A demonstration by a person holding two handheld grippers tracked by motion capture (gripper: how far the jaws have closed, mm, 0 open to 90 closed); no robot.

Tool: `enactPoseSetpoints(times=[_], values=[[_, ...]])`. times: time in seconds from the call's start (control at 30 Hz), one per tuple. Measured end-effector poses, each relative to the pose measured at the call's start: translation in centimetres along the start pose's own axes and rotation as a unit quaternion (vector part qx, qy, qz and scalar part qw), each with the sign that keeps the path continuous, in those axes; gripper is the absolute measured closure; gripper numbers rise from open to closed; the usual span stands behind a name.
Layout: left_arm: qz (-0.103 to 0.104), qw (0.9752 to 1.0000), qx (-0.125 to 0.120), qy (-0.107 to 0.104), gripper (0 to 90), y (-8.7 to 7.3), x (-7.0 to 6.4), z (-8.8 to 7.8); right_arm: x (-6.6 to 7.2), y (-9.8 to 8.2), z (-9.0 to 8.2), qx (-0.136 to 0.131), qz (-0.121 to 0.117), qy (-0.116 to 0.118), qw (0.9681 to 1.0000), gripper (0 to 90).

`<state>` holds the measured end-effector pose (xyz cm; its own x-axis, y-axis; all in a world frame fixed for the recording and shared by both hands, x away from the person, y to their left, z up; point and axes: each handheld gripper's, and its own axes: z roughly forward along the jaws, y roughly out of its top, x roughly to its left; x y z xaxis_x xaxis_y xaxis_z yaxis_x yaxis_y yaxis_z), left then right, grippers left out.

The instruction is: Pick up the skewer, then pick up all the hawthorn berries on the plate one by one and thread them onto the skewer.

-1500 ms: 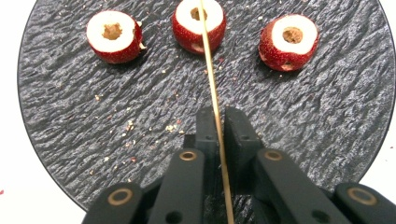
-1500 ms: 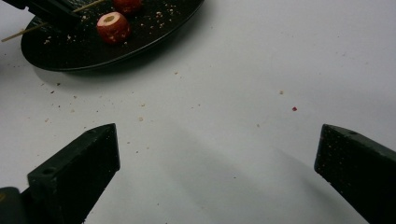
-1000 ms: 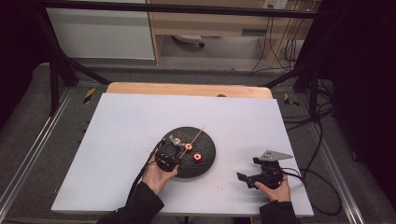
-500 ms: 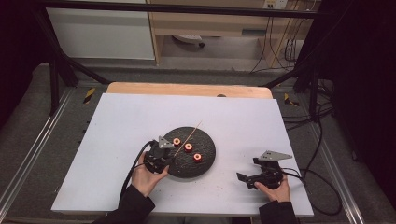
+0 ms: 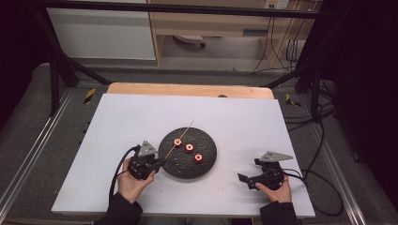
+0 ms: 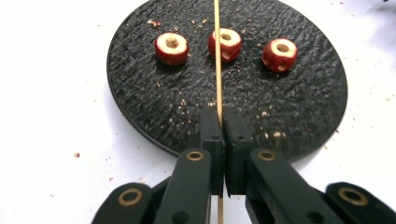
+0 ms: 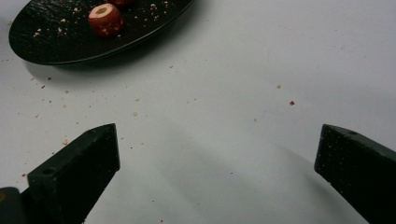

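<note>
A black round plate [image 5: 206,165] lies mid-table with three red cored fruit pieces on it: a left one [image 6: 171,48], a middle one [image 6: 225,43] and a right one [image 6: 280,53]. My left gripper [image 6: 223,121] is shut on a thin wooden skewer [image 6: 217,70]. The skewer points out over the plate and crosses above the middle piece. From above, the left gripper [image 5: 161,162] sits at the plate's left rim, with the skewer [image 5: 185,131] slanting up and to the right. My right gripper [image 5: 244,178] rests open on the white mat, right of the plate, with nothing between its fingers.
The white mat [image 5: 117,122] covers a wooden table [image 5: 187,89], and crumbs lie scattered around the plate. In the right gripper view the plate [image 7: 56,46] lies at the upper left with one fruit piece [image 7: 105,19] on it. Cables trail off the table's right side.
My left gripper has moved left and toward the person, from above the plate to its left rim, taking the skewer along. The right gripper has not moved.
</note>
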<state>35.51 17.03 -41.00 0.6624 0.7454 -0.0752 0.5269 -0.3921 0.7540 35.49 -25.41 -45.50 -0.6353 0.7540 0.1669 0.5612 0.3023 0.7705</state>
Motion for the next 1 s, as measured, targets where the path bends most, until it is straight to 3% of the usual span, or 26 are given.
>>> enactPoseSetpoints(times=[0.47, 0.73, 1.0], values=[[0.0, 0.9977, -0.047, -0.048, 87.8, -3.4, 1.9, -1.8, 0.0, 0.0, 0.3, 0.003, -0.001, -0.003, 1.0, 0.9], [-0.002, 0.9968, -0.065, -0.047, 87.7, -4.6, 3.0, -2.7, 0.0, 0.0, 0.2, 0.0, 0.003, -0.003, 1.0, 0.9], [0.015, 0.996, -0.073, -0.051, 87.8, -5.3, 3.2, -3.2, 0.0, 0.4, 0.4, -0.002, 0.011, -0.002, 0.9999, 0.9]])
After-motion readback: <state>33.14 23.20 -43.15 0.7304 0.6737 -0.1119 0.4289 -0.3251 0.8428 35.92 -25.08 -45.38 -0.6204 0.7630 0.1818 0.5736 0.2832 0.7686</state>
